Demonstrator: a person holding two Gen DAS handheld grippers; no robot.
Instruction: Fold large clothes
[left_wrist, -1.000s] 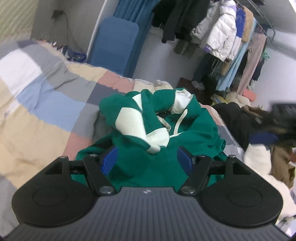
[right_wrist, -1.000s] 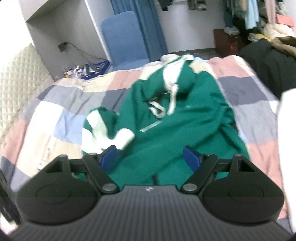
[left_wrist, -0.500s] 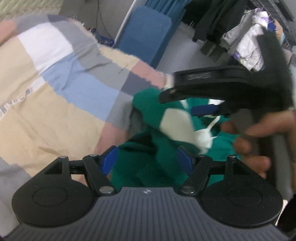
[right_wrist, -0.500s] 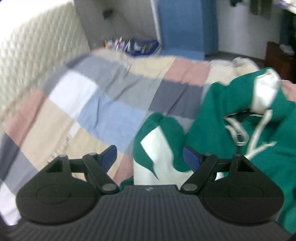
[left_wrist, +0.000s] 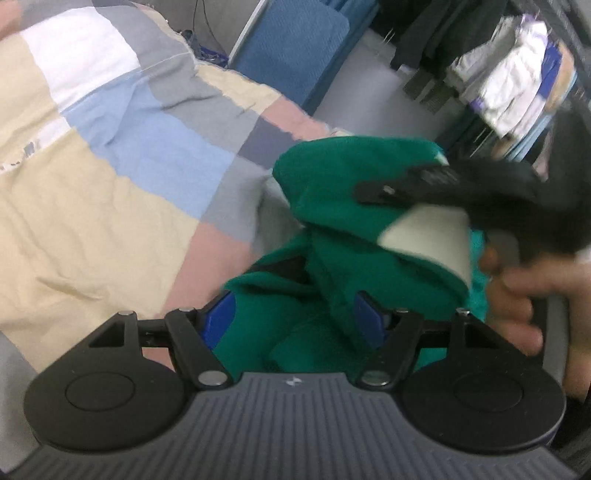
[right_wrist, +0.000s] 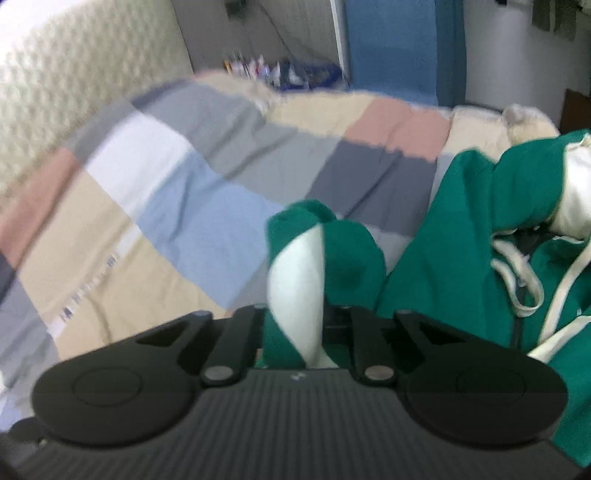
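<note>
A green hoodie (right_wrist: 461, 221) with cream panels lies crumpled on a bed under a patchwork quilt (right_wrist: 177, 206) of beige, blue, grey and pink squares. The right gripper (right_wrist: 295, 317) has just snapped its jaws together on the hoodie's sleeve (right_wrist: 295, 266), the green and cream cloth bunched tight between the fingers and rising out of them in a rounded fold. From the left wrist's view that same gripper reaches in from the right side, its black fingers (left_wrist: 424, 184) laid across the top of the raised sleeve, with the person's hand (left_wrist: 524, 295) wrapped round the handle below. The left gripper (left_wrist: 295, 321) stands with its jaws wide apart; green cloth lies between the blue pads (left_wrist: 218, 321) and folds over the right-hand one, but nothing is pinched, and the lifted sleeve hangs just ahead of it. The body of the hoodie spreads off to the right in the right wrist's view, its cream drawstrings (right_wrist: 517, 280) looped loosely over the front. Beyond the bed a blue padded panel (left_wrist: 295, 48) leans against the wall next to a blue curtain, a rail of hanging coats (left_wrist: 509, 77) crowds the far corner, blurred, and a quilted headboard (right_wrist: 74, 74) runs along the left with small clutter (right_wrist: 280, 72) on the floor behind it.
</note>
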